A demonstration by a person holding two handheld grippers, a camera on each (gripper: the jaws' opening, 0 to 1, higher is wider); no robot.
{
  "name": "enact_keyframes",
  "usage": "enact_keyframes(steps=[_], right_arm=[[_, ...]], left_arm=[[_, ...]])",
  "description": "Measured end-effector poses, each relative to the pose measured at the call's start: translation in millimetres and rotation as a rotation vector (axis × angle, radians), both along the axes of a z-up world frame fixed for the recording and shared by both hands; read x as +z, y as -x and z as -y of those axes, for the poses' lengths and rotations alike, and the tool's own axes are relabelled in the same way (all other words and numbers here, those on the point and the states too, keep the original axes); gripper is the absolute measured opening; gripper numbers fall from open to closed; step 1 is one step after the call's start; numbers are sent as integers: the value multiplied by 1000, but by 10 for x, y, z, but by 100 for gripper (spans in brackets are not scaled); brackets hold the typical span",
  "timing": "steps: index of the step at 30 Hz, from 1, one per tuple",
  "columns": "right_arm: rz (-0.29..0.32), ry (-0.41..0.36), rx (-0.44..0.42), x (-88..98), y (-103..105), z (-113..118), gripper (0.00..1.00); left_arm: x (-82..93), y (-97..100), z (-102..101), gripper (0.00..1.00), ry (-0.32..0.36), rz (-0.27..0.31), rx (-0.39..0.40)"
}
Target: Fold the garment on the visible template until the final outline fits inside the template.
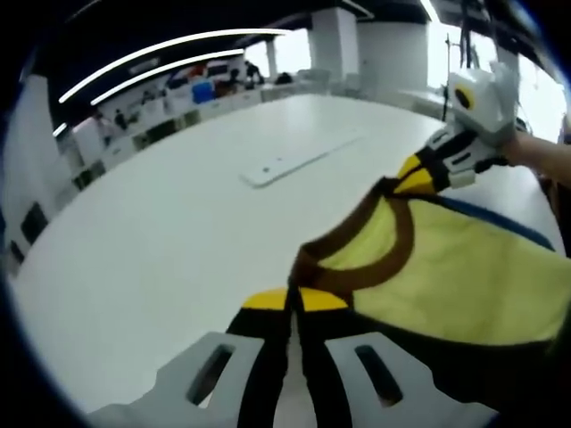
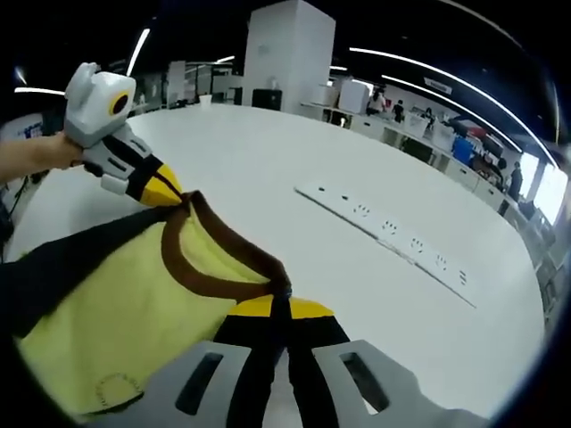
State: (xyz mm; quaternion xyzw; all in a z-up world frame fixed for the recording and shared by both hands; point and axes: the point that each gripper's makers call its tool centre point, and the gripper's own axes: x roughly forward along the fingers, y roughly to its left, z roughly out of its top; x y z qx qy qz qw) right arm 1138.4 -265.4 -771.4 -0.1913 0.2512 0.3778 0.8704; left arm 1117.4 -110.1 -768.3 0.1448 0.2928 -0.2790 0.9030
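Note:
A yellow garment (image 1: 446, 267) with a brown neckband (image 1: 393, 259) hangs stretched between my two grippers above a white table (image 1: 178, 223). My left gripper (image 1: 294, 299) is shut on the neckband at one shoulder. The right gripper (image 1: 419, 174) comes in from the upper right, shut on the other shoulder. In the right gripper view, my right gripper (image 2: 281, 303) pinches the brown neckband (image 2: 223, 250) of the yellow garment (image 2: 116, 312), and the left gripper (image 2: 165, 192) holds the far end at upper left. A dark sleeve (image 2: 62, 259) drapes at the left.
A long white power strip (image 2: 388, 241) lies on the white table (image 2: 268, 160); it is the white strip (image 1: 294, 160) in the left gripper view. A person's hand (image 2: 36, 152) holds the left gripper. Desks, chairs and people fill the room behind the table.

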Motion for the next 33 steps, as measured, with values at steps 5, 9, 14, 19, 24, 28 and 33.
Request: enact_keyframes(steps=[5,9,14,19,24,28,33], right_arm=[[7,4,-19,34,-15,1,10],[14,3,-37,72,-40,26,20],[2,-15,-46,169,-2,43,36],[15,-29,-40,324,67,13,44],[6,-34,-22,461,202,-17,57],[18,-35,-14,624,308,-14,63],[24,-49,4,805,540,-37,68]], left_arm=[[54,-32,23,11,-15,21,2],[108,-43,50,14,-12,28,7],[249,-38,95,21,-10,61,-7],[369,-8,183,28,35,64,-35],[531,75,257,37,64,52,-73],[684,208,311,46,73,44,-115],[844,492,367,55,77,45,-157]])
